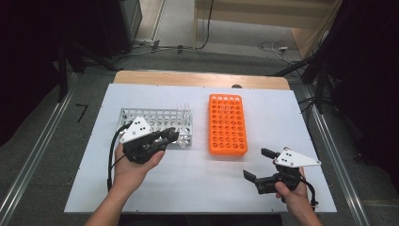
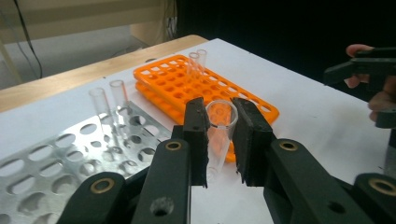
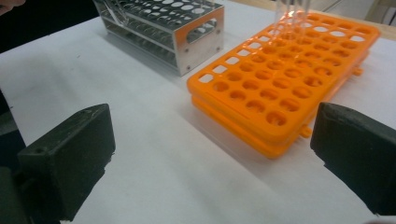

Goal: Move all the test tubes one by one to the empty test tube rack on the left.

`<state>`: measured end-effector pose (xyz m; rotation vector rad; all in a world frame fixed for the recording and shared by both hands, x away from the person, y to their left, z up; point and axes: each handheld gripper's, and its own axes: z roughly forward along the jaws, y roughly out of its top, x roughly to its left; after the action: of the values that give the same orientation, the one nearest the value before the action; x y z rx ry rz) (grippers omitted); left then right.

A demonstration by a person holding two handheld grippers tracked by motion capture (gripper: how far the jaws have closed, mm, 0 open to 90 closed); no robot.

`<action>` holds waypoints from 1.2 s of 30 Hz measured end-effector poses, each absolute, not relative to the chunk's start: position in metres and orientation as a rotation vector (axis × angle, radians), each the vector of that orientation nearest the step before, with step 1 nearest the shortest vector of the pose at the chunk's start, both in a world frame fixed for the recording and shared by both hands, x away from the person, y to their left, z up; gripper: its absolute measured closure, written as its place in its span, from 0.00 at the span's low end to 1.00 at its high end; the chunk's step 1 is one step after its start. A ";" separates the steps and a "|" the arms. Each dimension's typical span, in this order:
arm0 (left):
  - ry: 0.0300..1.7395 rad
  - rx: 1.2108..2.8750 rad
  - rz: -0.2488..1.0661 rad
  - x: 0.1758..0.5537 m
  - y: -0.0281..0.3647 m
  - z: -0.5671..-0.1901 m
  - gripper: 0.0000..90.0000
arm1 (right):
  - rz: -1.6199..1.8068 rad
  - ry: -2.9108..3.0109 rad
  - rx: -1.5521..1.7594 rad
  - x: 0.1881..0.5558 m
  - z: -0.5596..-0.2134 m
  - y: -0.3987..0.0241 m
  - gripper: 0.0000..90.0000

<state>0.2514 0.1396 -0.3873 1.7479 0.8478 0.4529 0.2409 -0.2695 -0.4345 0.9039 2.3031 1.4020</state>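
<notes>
Presently, left gripper: jaws closed on a clear test tube; the pads press its sides just below the open rim; tube roughly upright between them; in the high view this gripper sits at the near right corner of the metal rack.
Right gripper: jaws spread wide, nothing between them; bare white surface shows between the two pads in its own view; it stands near the table's front right, well apart from both racks.
Metal rack: left of centre on the table; two clear tubes stand in holes near its far right end.
Orange rack: right of centre, long side running away from the person; two tubes stand near its far end; remaining holes show open.
Gap between racks: a bare strip of white surface; racks apart, not touching.
Table: front band before both racks bare; right margin beside the orange rack bare to the edge; wooden edge shows at the far side.
</notes>
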 end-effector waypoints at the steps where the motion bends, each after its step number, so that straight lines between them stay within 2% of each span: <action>1: 0.849 1.749 0.456 0.253 0.140 -0.386 0.85 | 1.404 2.296 0.913 0.241 -0.434 -0.273 0.00; 23: 0.947 1.742 0.515 0.311 0.156 -0.378 0.84 | 1.372 2.220 0.995 0.234 -0.442 -0.319 0.00; 36: 1.006 1.767 0.564 0.346 0.157 -0.379 0.85 | 1.383 2.202 1.010 0.236 -0.442 -0.323 0.00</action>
<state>0.3464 0.1573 -0.3786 1.7670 1.0055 0.5635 0.2361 -0.3233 -0.4417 1.0103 2.2025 1.3829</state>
